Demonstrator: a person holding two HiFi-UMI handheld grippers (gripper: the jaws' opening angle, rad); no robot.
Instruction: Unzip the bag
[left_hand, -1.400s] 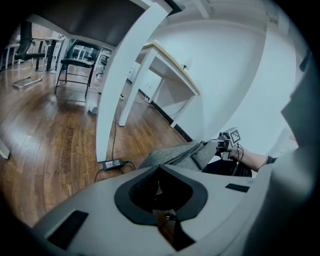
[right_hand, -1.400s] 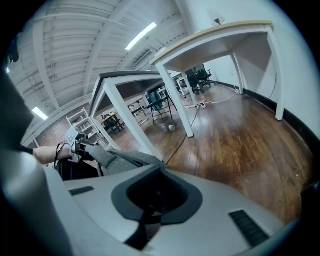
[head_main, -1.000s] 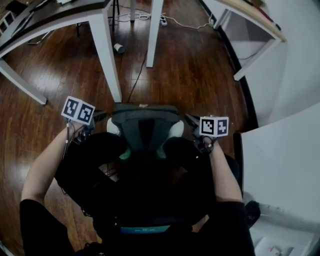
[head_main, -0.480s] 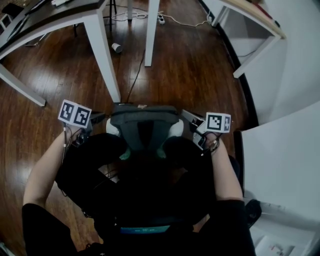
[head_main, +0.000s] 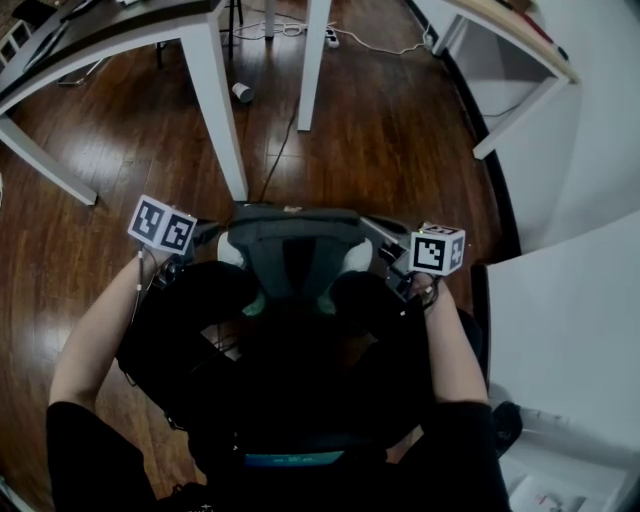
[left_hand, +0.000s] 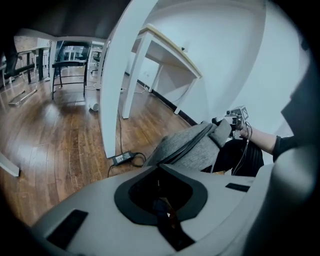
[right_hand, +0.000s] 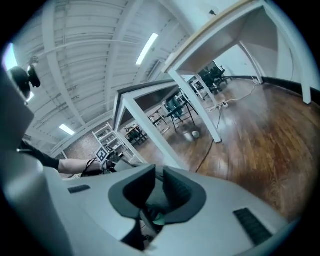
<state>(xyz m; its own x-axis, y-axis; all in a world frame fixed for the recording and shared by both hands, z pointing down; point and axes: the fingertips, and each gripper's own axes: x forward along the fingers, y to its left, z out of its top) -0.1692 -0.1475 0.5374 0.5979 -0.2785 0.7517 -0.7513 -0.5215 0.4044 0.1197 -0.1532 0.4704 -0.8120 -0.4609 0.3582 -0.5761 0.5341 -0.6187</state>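
Seated over a wood floor (head_main: 400, 150), a person works a grey bag (head_main: 290, 255) with 2 hand-held tools. The floor lies open ahead and to the right of the bag, as far as the dark skirting at the white wall. At the upper left stands a dark-topped surface (head_main: 100, 25). 1 white leg (head_main: 215, 110) of it comes down just past the bag's far left corner, and a 2nd leg (head_main: 312, 60) stands farther off. The bag rests on the person's lap, its far edge nearest the floor and its grey top panel between the 2 tools. The left claw (head_main: 205, 232) sits at the bag's left edge with its jaws together; something thin and dark shows at their seam, and what it is cannot be told. The right claw (head_main: 385, 240) sits at the right edge, jaws narrow and closing, with grey bag fabric in the gap. A black cable (head_main: 280, 150) runs across the floor between the 2 legs. A cup (head_main: 242, 92) lies on its side beyond them.
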